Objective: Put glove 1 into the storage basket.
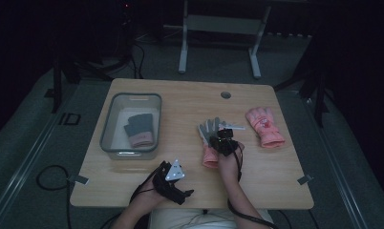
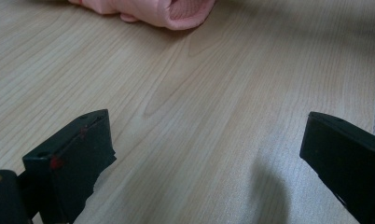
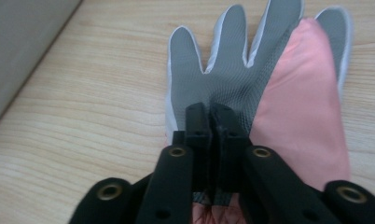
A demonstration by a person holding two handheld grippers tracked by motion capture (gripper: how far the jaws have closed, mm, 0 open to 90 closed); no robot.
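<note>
The right claw (image 3: 209, 116) is nearly together over the palm of the grey-and-pink glove (image 3: 251, 79), which lies flat mid-counter (image 1: 180, 100), right of the bin (image 1: 131, 125). The left claw (image 2: 204, 154) stands wide apart above bare wood at the near edge.

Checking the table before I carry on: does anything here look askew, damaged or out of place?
Nothing looks damaged or spilled. One glove lies in the grey bin, while two lie loose on the table: a palm-up glove under the right tool, whose jaws are nearly shut, and a pink glove further right, cuff toward the person.
</note>
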